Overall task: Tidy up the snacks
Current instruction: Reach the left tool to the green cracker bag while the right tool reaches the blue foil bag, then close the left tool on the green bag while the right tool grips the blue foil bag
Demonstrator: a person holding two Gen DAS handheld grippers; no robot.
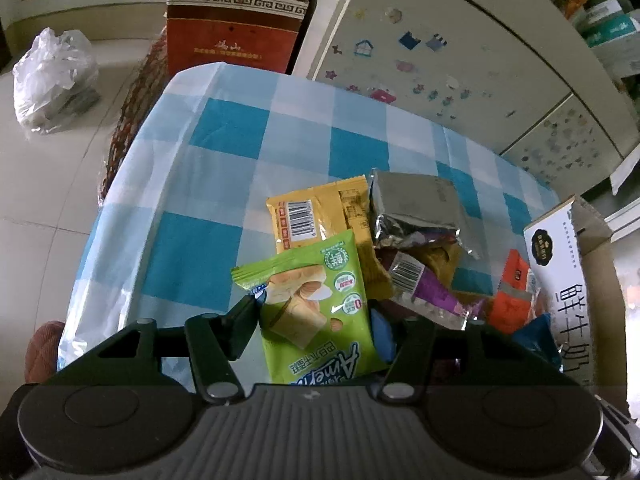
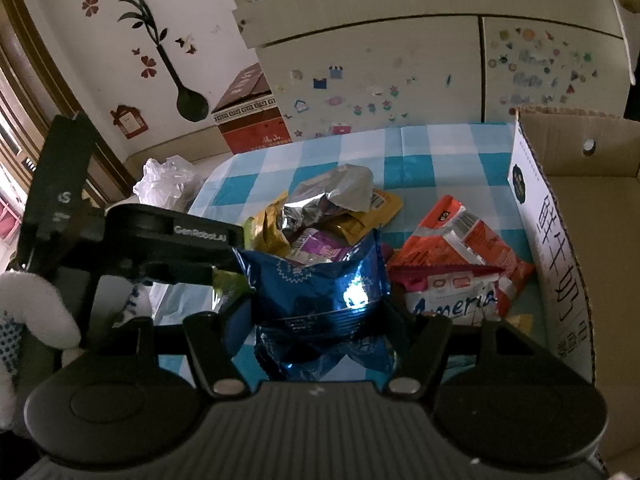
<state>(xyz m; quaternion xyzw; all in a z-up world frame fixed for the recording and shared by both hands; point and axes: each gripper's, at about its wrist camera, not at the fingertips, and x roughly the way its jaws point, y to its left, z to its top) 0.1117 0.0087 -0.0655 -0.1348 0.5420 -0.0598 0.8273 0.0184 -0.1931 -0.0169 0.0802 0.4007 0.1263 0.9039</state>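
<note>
My left gripper (image 1: 314, 320) is shut on a green snack packet (image 1: 316, 312), its fingers pressing both side edges. Behind it on the blue-checked tablecloth (image 1: 224, 152) lies a pile: a yellow packet (image 1: 312, 216), a silver packet (image 1: 416, 204), a purple packet (image 1: 432, 292) and an orange-red packet (image 1: 512, 296). My right gripper (image 2: 316, 316) is shut on a shiny blue packet (image 2: 320, 288), held upright in front of the same pile. The orange-red packet (image 2: 472, 248) lies just right of it. The left gripper's black body (image 2: 160, 240) shows at the left of the right wrist view.
An open cardboard box (image 2: 580, 220) with a white printed side stands at the table's right. A cabinet with stickers (image 1: 440, 60) is behind the table. A red-brown carton (image 1: 236, 20) and a white plastic bag (image 1: 52, 80) sit beyond the table's left edge.
</note>
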